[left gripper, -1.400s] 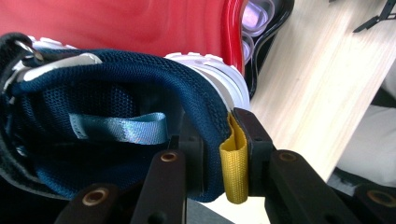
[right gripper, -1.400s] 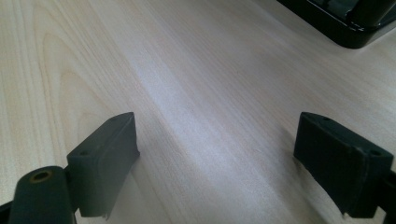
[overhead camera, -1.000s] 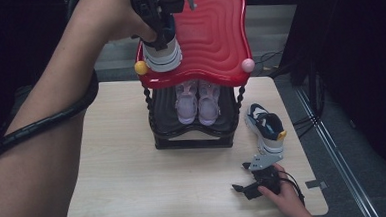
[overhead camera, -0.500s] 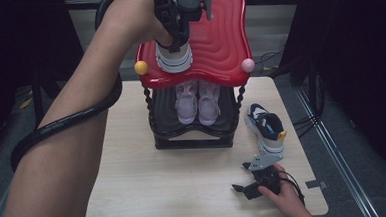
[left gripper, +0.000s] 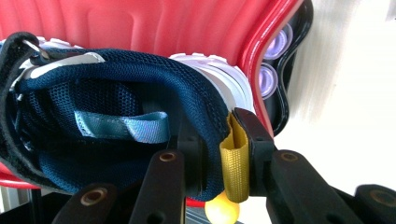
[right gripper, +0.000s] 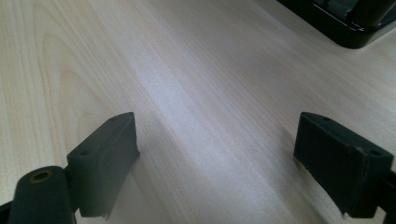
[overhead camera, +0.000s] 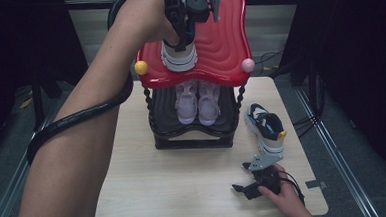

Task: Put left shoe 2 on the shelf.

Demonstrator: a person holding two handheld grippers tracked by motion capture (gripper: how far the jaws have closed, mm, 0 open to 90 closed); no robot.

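Over the red top shelf, your left gripper, pinching the navy sneaker's heel, has carried it inward from the front left corner, ready to set down; your right gripper rests spread.

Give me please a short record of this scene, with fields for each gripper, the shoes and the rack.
left gripper: shut on the heel collar of the navy shoe, over the red top shelf
right gripper: open, nothing between the jaws, low over the table
second navy shoe: lies on the table, right of the rack
pink shoes: a pair, side by side on the black lower shelf
rack knobs: yellow ball, pink ball
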